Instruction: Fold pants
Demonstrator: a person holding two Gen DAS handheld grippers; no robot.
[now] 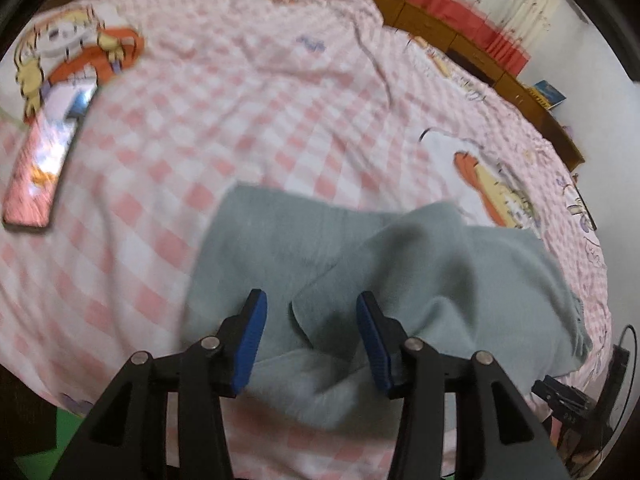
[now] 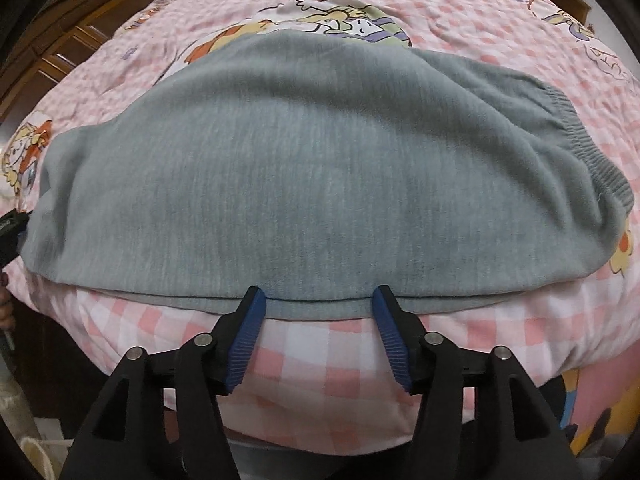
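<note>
Pink-and-white checked bedding (image 2: 320, 356) printed with cartoon figures covers the bed where grey pants (image 2: 304, 184) lie, already doubled leg over leg, the ribbed elastic waistband (image 2: 580, 136) bunched at the right. The right gripper (image 2: 318, 300) stands spread and empty at the near edge, its ridged blue pads (image 2: 248, 332) straddling the soft fleecy hem. The left gripper (image 1: 308, 308), likewise spread, hovers over the loose leg ends (image 1: 360, 264), gripping nothing. Likely risk: a pinch catching only the upper layer, or snagging the bedding beneath, would pull the stacked legs askew. A phone (image 1: 44, 160) lies well apart to the left.
</note>
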